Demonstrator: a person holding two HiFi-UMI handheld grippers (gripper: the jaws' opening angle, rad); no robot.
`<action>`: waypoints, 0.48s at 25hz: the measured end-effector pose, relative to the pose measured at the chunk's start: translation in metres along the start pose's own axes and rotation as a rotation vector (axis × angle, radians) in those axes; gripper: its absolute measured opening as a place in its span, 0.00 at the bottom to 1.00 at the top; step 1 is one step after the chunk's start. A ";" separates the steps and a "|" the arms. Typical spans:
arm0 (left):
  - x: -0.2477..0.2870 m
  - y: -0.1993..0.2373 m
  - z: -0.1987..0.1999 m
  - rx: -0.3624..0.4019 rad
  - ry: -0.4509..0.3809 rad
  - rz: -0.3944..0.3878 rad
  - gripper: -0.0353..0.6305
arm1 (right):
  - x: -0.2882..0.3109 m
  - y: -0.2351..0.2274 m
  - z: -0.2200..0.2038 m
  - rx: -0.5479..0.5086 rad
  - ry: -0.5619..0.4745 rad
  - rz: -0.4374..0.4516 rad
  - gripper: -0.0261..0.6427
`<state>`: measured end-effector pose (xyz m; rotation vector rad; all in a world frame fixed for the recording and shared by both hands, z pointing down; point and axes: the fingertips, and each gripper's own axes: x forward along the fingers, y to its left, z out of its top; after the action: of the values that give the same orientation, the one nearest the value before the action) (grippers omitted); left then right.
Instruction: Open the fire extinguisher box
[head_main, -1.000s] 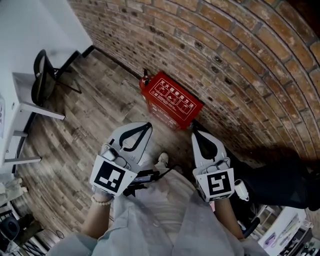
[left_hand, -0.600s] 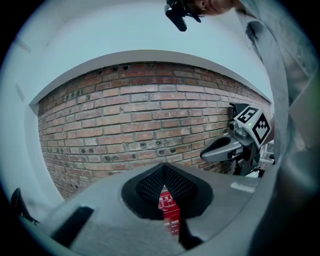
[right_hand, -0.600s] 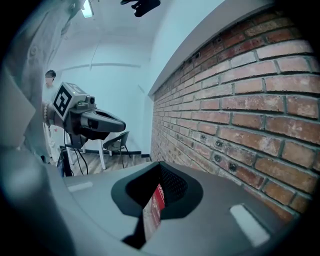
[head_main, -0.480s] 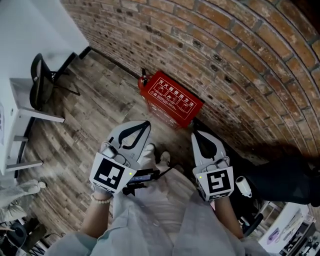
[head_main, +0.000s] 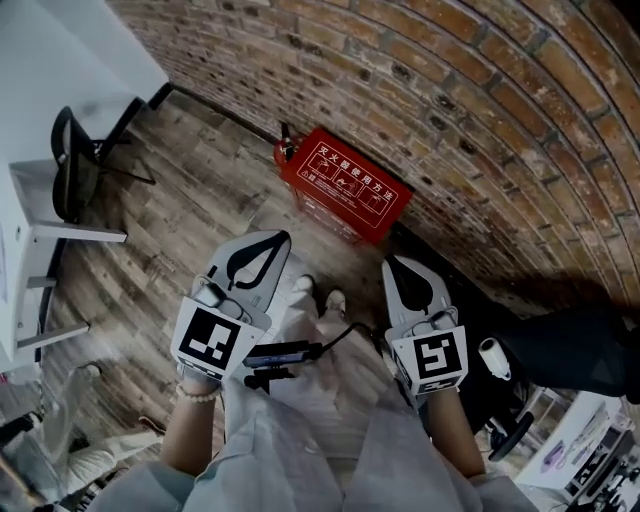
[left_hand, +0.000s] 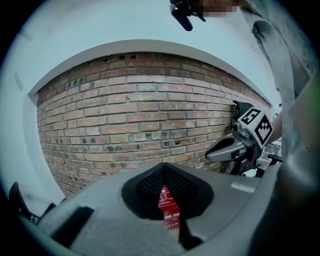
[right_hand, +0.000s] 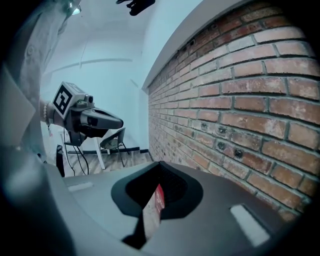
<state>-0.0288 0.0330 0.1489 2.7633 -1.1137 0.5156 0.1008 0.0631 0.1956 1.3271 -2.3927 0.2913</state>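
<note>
The red fire extinguisher box (head_main: 345, 185) stands on the wooden floor against the brick wall, its lid with white print facing up and closed. A black extinguisher top (head_main: 287, 148) pokes up at its left end. My left gripper (head_main: 283, 238) hovers short of the box, jaws shut and empty. My right gripper (head_main: 392, 265) hangs beside it, also shut and empty, below the box's right end. Through the slit of the left gripper (left_hand: 162, 167) a sliver of the red box (left_hand: 167, 205) shows. The right gripper (right_hand: 160, 165) likewise frames a red sliver of the box (right_hand: 159, 197).
A brick wall (head_main: 480, 110) runs behind the box. A black chair (head_main: 70, 160) and a white desk (head_main: 40, 240) stand at the left. A dark bulky object (head_main: 570, 350) lies at the right. My shoes (head_main: 318, 295) are on the floor between the grippers.
Both grippers have sunk a little, still shut; the left one has drifted slightly to the left. The box stays in place with its lid closed.
</note>
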 end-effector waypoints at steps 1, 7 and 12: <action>0.001 0.004 -0.002 -0.005 0.007 0.008 0.05 | 0.002 0.000 -0.004 0.007 0.010 0.001 0.04; 0.016 0.022 -0.033 -0.065 0.066 -0.010 0.05 | 0.020 0.000 -0.031 0.080 0.065 -0.020 0.04; 0.034 0.036 -0.063 -0.099 0.101 -0.041 0.05 | 0.040 -0.006 -0.065 0.175 0.115 -0.011 0.04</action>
<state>-0.0480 -0.0007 0.2193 2.6380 -1.0297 0.5716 0.1015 0.0528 0.2718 1.3587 -2.3067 0.5689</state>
